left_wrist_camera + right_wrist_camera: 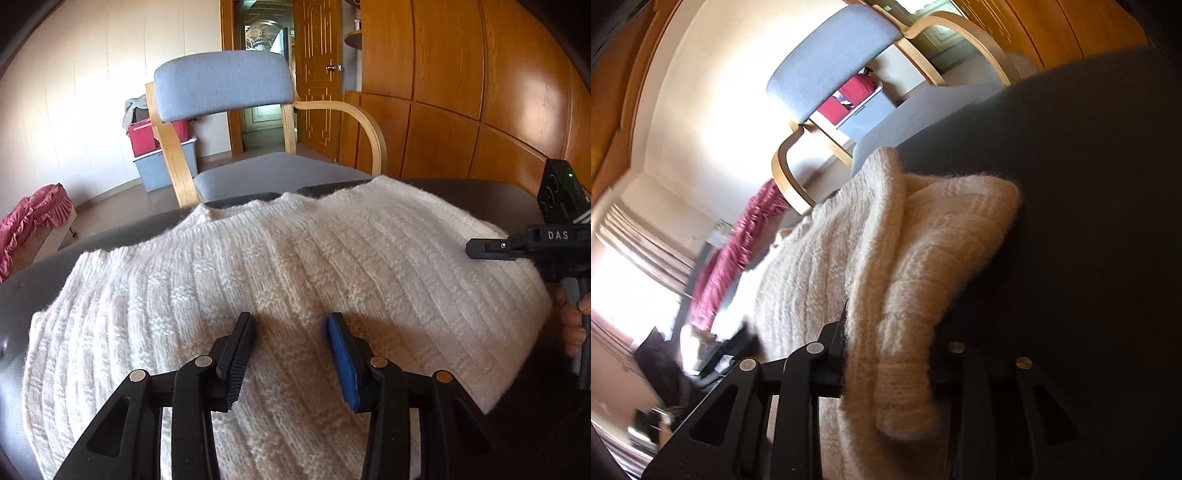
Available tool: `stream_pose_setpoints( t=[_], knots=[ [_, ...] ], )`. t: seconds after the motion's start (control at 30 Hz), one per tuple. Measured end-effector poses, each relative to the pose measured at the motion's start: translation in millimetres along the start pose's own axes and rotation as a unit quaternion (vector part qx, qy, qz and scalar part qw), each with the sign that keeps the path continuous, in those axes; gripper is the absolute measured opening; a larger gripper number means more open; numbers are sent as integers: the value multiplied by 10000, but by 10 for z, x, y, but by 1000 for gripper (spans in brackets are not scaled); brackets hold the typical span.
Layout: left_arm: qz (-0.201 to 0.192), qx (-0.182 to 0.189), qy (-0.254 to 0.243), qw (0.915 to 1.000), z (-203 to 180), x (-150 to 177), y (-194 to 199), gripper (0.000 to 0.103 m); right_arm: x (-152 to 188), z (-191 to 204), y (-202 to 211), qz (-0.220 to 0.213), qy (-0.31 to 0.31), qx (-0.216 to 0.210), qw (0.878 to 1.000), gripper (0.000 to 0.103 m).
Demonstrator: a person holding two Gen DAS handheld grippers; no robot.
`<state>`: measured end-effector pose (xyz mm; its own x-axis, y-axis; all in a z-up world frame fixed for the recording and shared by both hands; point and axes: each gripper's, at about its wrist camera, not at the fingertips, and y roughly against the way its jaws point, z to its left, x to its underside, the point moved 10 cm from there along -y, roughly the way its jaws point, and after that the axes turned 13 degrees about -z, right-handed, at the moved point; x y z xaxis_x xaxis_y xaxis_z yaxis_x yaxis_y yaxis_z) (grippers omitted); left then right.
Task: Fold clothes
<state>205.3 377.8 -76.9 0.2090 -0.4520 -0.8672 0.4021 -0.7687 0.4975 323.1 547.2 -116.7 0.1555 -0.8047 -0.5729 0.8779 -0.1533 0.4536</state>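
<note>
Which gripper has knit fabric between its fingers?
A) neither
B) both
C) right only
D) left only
C: a thick fold of the white sweater fills the right gripper, while the left gripper hovers open above the knit.

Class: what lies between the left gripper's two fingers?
Only white sweater knit beneath the open left gripper; nothing is pinched, as the left wrist view shows.

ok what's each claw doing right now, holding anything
left claw: open, empty, above the cream ribbed knit sweater.
right claw: shut on a folded edge of the sweater.
</note>
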Motion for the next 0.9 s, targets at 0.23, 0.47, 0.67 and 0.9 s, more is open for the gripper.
stream_pose_setpoints(
  t=[0.23,0.47,0.67,0.9],
  knots=[
    [-299,438,638,9966,82,-98,210,41,-196,325,163,-2,-385,-458,9982,22],
    [-449,-172,917,9946,884,77,624,41,-363,866,184,139,-382,-597,9974,22],
    [-242,11,2399,9705,1599,428,660,41,-341,1479,150,269,-267,-785,9962,22],
    [-320,219,2646,9636,1602,437,644,41,-55,2504,-352,616,253,-979,9930,22]
  ],
)
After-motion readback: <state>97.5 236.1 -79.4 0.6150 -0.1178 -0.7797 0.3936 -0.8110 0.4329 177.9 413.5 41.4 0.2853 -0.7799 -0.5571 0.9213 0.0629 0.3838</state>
